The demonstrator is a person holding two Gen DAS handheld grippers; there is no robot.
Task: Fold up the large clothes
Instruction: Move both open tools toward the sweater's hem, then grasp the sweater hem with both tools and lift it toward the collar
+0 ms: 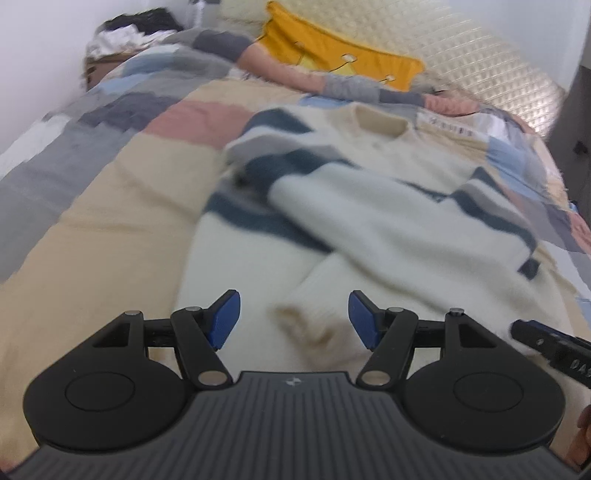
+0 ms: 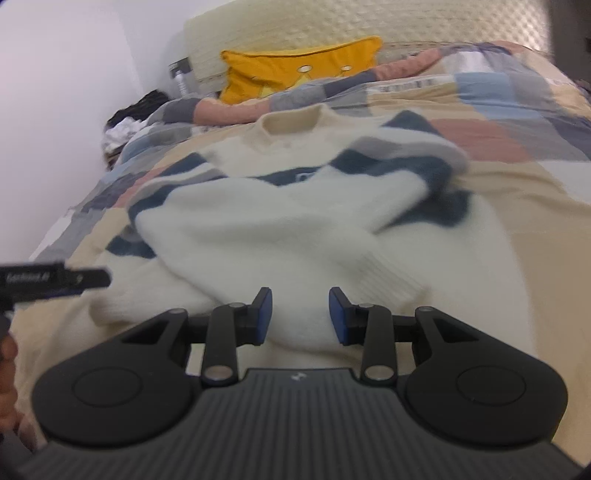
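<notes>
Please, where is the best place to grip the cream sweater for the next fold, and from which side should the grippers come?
Probably the near hem of the sweater. Both sleeves already lie crossed over its body and the collar points toward the yellow pillow, so the bottom edge is free. The open left gripper and right gripper can come from the near side, one per corner.

A patchwork quilt (image 1: 110, 206) in beige, grey, pink and blue blocks covers the bed. At its far end a yellow cushion (image 1: 332, 55) leans against the cream quilted headboard (image 1: 461, 48). Beside the quilt's far corner, against the white wall (image 1: 37, 55), sits a dark-and-white heap of clothes (image 1: 129, 29).
</notes>
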